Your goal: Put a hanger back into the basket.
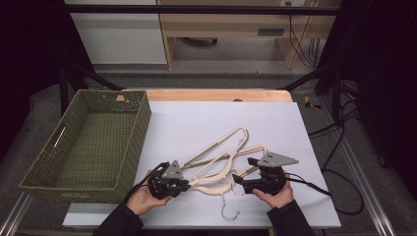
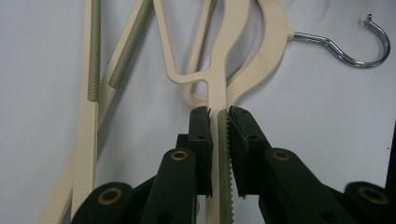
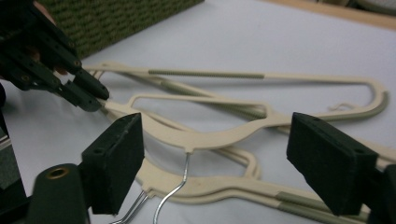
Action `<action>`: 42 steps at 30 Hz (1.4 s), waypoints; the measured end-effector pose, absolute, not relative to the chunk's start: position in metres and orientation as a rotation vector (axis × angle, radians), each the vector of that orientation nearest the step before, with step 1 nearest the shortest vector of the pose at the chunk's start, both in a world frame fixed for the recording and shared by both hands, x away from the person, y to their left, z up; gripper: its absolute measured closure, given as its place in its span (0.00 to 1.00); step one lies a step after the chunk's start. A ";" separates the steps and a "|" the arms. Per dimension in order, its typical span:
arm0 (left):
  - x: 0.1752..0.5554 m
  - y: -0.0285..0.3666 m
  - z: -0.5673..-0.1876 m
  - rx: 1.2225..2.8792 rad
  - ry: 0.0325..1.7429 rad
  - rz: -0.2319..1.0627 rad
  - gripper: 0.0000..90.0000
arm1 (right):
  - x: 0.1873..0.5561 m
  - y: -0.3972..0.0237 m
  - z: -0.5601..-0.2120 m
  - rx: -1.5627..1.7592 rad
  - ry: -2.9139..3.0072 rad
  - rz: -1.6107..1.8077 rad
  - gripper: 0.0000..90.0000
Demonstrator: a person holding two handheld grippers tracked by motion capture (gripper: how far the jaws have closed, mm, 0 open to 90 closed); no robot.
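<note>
Cream plastic hangers [image 1: 216, 160] with ribbed grey-green grip strips lie overlapped on the white sheet [image 1: 221, 118]. My left gripper [image 1: 186, 184] holds one end of them. In the left gripper view its jaws [image 2: 218, 113] are shut on a hanger arm [image 2: 218, 79], pads pressed on both sides of the ribbed strip. My right gripper [image 1: 244, 171] is at the hangers' other side, near the necks. Seen from the right gripper view, its jaws [image 3: 217, 142] stand wide open with a hanger's neck [image 3: 243, 130] and wire hook [image 3: 180, 186] between them, untouched. The left gripper [image 3: 88, 95] shows farther off.
A green woven basket [image 1: 135, 147] stands at the left edge of the sheet, close to my left hand. A metal hook [image 1: 228, 212] pokes toward the table's near edge; another hook [image 2: 355, 51] lies on the sheet. Cables trail off to the right.
</note>
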State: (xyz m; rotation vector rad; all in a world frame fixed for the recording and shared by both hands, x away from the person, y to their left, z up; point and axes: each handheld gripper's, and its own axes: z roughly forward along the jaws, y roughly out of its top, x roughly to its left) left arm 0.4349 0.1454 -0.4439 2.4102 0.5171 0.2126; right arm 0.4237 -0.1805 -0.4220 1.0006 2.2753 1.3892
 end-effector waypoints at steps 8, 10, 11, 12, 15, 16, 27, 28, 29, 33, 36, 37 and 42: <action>0.425 0.141 -0.438 2.385 0.556 0.216 0.88 | 0.430 -0.152 -0.449 1.003 2.453 1.212 0.54; 0.425 0.140 -0.437 2.394 0.552 0.217 0.88 | 0.430 -0.151 -0.452 1.000 2.470 1.198 0.60; 0.424 0.140 -0.438 2.389 0.556 0.218 0.88 | 0.430 -0.150 -0.453 1.001 2.492 1.199 0.67; 0.424 0.139 -0.438 2.387 0.557 0.217 0.88 | 0.430 -0.150 -0.453 1.001 2.492 1.199 0.67; 0.423 0.140 -0.438 2.385 0.565 0.213 0.88 | 0.431 -0.148 -0.456 0.996 2.521 1.183 0.75; 0.423 0.140 -0.438 2.383 0.566 0.211 0.88 | 0.431 -0.148 -0.458 0.985 2.527 1.173 0.77; 0.418 0.137 -0.443 2.383 0.576 0.199 0.88 | 0.432 -0.148 -0.456 1.071 2.512 1.166 0.99; 0.417 0.136 -0.443 2.381 0.586 0.200 0.88 | 0.432 -0.148 -0.456 1.081 2.507 1.163 0.99; 0.416 0.135 -0.444 2.386 0.584 0.200 0.88 | 0.432 -0.149 -0.455 1.085 2.509 1.160 0.99; 0.414 0.131 -0.446 2.413 0.556 0.214 0.87 | 0.432 -0.149 -0.453 1.102 2.514 1.154 0.99; 0.412 0.126 -0.439 2.376 0.563 0.259 0.69 | 0.433 -0.150 -0.451 1.090 2.524 1.144 0.99; 0.412 0.123 -0.436 2.365 0.557 0.279 0.61 | 0.433 -0.150 -0.450 1.091 2.529 1.139 0.99; 0.412 0.097 -0.422 2.325 0.531 0.368 0.39 | 0.432 -0.150 -0.446 1.056 2.531 1.111 0.99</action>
